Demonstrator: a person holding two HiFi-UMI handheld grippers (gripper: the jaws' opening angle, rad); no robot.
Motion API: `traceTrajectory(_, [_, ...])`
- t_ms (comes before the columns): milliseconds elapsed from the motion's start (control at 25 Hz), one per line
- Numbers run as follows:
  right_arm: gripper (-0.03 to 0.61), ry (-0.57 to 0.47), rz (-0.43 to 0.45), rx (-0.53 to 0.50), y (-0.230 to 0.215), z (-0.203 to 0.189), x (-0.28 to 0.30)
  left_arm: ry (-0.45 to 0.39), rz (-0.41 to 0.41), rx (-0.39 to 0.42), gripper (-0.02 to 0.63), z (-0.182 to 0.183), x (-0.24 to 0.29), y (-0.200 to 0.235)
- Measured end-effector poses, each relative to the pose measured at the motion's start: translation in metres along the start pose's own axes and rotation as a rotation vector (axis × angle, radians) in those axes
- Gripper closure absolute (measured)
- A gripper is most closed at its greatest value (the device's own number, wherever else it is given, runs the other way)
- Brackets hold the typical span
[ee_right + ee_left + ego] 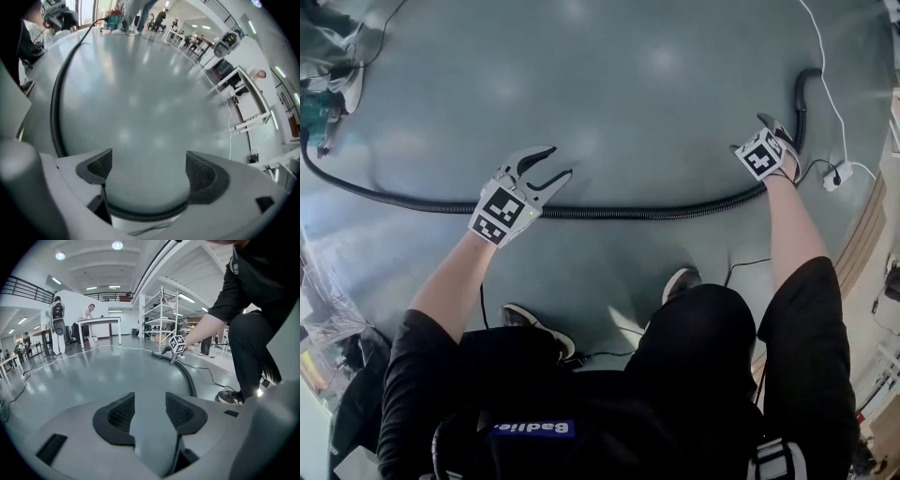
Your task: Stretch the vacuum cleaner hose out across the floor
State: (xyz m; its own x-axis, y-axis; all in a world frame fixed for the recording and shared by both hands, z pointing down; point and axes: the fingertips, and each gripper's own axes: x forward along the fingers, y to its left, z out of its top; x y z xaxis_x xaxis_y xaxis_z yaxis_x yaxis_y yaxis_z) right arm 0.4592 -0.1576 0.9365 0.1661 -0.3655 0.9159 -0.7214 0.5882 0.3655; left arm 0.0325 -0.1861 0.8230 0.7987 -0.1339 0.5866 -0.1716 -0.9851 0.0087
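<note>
The hose (628, 214) lies on the floor (609, 84) in one long, nearly straight run from the left edge of the frame across the middle. At the right it hooks upward toward the upper right corner. Most of the stretching looks done, and I judge that only this hooked end needs pulling out. The left tongs (549, 169) stand apart with nothing between them, just above the hose. The right tongs (778, 129) gape wide and hold nothing, close beside the bend.
</note>
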Motion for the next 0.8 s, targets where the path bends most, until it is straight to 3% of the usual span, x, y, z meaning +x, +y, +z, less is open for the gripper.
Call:
traceTrajectory(200, [0.092,-0.27,0.124,-0.014,0.038,0.187,-0.073,-0.1,0.05,-0.008,0.403,0.054,-0.078,0.054])
traceTrajectory(320, [0.092,-0.34,0.221,-0.111,0.054,0.245,-0.13,-0.174,0.135,-0.037,0.403,0.095,-0.16,0.094])
traceTrajectory(400, [0.092,-0.334,0.266,-0.119,0.052,0.257,-0.174,-0.216,0.21,-0.078,0.403,0.12,-0.219,0.113])
traceTrajectory(520, [0.092,-0.348,0.317,-0.019,0.051,0.254,-0.251,-0.252,0.294,-0.163,0.403,0.15,-0.298,0.103])
traceTrajectory(680, [0.093,-0.409,0.403,0.107,0.079,0.227,-0.382,-0.254,0.298,-0.294,0.403,0.197,-0.365,0.033])
traceTrajectory(800, [0.094,-0.451,0.481,0.201,0.09,0.204,-0.48,-0.237,0.29,-0.419,0.403,0.254,-0.393,-0.027])
